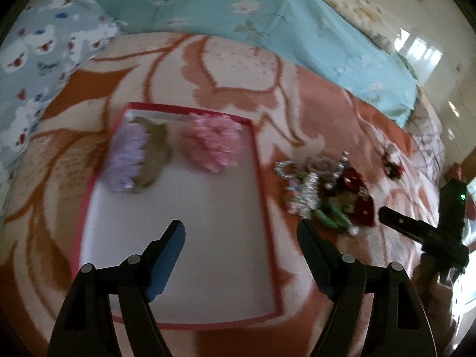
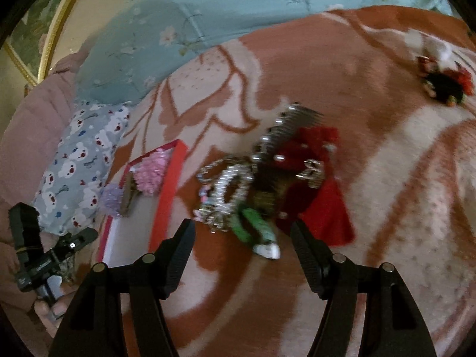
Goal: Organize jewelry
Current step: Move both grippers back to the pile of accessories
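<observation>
A shallow red-rimmed white box (image 1: 89, 190) lies on the bed and holds a pink fluffy hair piece (image 1: 211, 145) and a lilac one (image 1: 126, 160). My left gripper (image 1: 241, 232) is open and empty above the box's near right part. To its right lies a pile of jewelry (image 1: 321, 190): silver beaded pieces, a green clip, red fabric pieces. In the right wrist view my right gripper (image 2: 242, 230) is open and empty just short of that pile (image 2: 253, 178), with the green clip (image 2: 255, 229) between its fingertips' line. The box (image 2: 166, 190) is to its left.
An orange and cream patterned blanket (image 1: 238, 68) covers the bed. A separate red and black hair piece (image 2: 446, 83) lies far right. A teal floral quilt (image 1: 208, 3) and a bear-print pillow (image 2: 80, 163) lie behind. The left gripper's body (image 2: 38, 258) shows at the lower left.
</observation>
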Tool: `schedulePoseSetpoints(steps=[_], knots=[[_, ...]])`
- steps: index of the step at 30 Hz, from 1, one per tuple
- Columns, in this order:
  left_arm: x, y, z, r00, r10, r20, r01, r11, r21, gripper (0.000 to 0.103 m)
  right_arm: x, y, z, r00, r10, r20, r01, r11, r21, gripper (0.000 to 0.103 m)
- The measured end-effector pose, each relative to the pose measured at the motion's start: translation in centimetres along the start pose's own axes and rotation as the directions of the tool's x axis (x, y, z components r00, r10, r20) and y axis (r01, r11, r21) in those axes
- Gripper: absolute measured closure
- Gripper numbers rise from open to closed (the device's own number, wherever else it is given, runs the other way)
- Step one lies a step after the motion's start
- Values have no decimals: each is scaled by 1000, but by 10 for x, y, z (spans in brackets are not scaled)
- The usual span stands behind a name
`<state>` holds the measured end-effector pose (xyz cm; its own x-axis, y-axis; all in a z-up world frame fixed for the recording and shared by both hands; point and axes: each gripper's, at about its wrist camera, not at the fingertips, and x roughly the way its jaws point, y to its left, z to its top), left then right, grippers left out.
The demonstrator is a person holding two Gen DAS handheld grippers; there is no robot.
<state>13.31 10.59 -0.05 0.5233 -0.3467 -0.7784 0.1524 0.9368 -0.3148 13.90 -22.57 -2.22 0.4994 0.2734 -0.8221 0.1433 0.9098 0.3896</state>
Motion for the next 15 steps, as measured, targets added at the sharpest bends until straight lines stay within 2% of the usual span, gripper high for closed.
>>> schedulePoseSetpoints(steps=[7,15], knots=[[28,-36,6,999,-36,-38,38,998,49,26,-5,-25,0,998,-54,18,54,998,21,35],[64,-67,17,997,-28,-69,34,996,87,26,12,-40,8,993,-115,8,115,993,11,35]])
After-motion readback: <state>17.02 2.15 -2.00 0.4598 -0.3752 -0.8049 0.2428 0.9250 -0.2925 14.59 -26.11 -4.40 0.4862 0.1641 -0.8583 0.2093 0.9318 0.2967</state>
